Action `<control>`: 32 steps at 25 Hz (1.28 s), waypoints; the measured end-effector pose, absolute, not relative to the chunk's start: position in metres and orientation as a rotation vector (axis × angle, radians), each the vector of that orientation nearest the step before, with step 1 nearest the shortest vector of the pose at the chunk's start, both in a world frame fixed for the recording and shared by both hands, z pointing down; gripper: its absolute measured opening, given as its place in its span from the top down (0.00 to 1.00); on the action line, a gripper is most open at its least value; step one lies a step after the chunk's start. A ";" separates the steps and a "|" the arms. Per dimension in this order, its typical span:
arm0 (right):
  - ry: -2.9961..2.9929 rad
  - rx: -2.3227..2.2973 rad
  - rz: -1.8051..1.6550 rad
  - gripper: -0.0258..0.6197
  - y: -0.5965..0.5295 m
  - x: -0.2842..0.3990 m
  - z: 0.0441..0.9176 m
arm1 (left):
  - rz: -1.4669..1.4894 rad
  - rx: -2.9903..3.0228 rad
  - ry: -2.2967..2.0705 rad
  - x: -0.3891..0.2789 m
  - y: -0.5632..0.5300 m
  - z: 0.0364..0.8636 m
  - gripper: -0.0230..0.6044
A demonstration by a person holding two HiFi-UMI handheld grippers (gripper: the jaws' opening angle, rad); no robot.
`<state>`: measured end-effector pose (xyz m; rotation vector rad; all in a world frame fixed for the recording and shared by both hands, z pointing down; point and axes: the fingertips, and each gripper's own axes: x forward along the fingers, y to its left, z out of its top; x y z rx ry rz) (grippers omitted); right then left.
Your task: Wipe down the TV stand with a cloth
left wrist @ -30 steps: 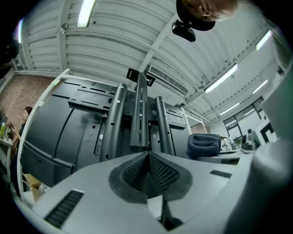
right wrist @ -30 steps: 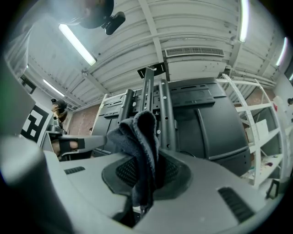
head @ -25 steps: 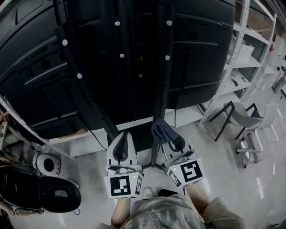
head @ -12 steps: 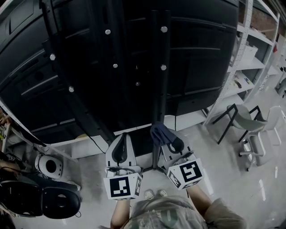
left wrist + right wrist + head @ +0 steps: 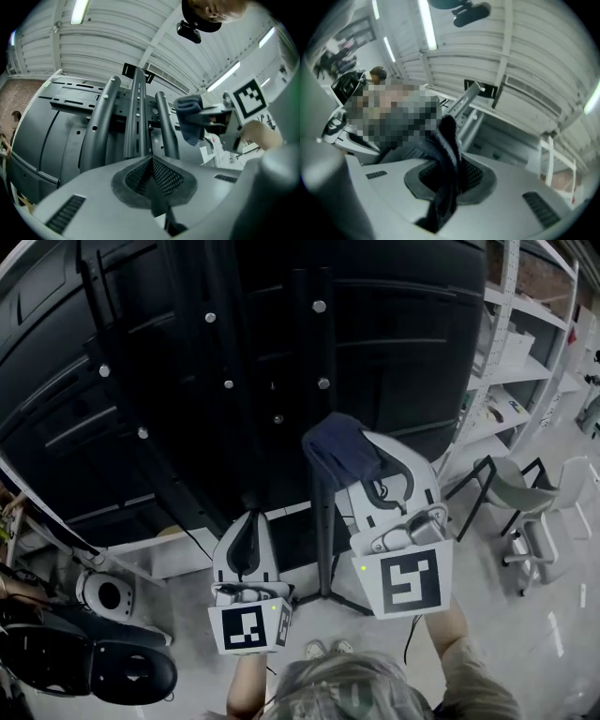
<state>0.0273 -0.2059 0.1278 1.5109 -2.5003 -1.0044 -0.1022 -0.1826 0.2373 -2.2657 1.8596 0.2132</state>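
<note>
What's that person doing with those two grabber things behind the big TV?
A person holds a gripper in each hand behind the back of a big TV on its TV stand. The right gripper is shut on a dark blue cloth, held up high beside the stand's upright black pole. The pictures don't show whether the cloth touches the pole. The left gripper is lower down, with its jaws together and nothing between them.
</note>
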 end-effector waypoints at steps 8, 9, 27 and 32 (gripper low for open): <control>-1.903 1.609 -1.619 0.87 -0.218 0.020 -0.003 | 0.241 -2.279 1.796 -0.089 -0.178 0.225 0.94; -1.858 1.612 -1.646 0.87 -0.220 0.018 -0.011 | 0.243 -2.279 1.801 -0.089 -0.177 0.225 0.94; -1.695 1.511 -1.656 0.87 -0.243 -0.004 -0.006 | 0.231 -2.296 1.820 -0.093 -0.175 0.234 0.94; -1.695 1.499 -1.630 0.87 -0.243 -0.004 0.004 | 0.231 -2.307 1.828 -0.093 -0.176 0.237 0.94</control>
